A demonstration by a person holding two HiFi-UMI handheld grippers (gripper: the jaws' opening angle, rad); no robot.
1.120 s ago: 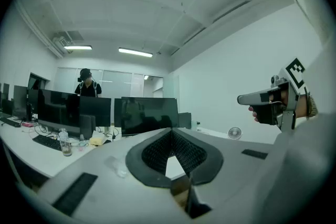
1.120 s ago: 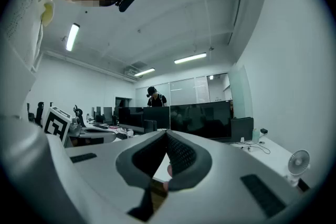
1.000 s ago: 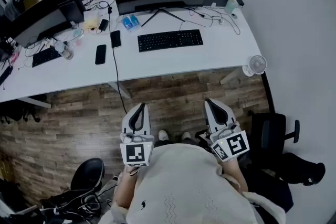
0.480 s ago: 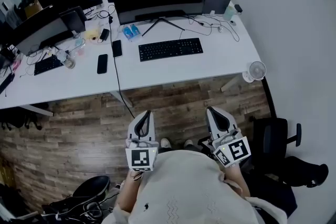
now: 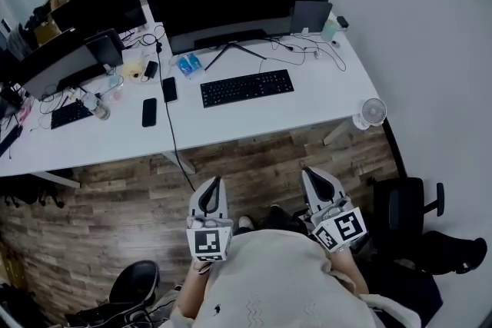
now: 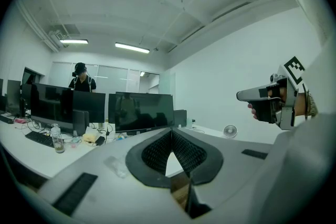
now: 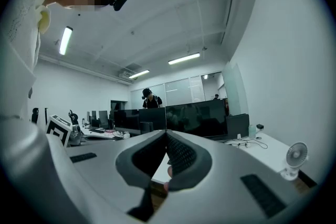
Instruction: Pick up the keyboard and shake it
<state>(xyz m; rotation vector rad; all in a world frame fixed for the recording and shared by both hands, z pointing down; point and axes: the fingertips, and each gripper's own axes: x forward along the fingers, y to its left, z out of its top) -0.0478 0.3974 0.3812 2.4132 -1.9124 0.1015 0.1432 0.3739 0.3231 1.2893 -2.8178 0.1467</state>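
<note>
keyboard [image 5: 247, 87] flat on desk [image 5: 327, 92] — long axis left-right, along front edge

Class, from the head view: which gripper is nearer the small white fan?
Right. The right gripper hangs over the floor, below and slightly left of the fan in the picture; the left gripper is much farther left.

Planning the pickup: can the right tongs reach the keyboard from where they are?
Probably not yet. The right tongs hover over the floor, short of the desk; the keyboard lies uncovered there, so nothing blocks it but the gap.
</note>
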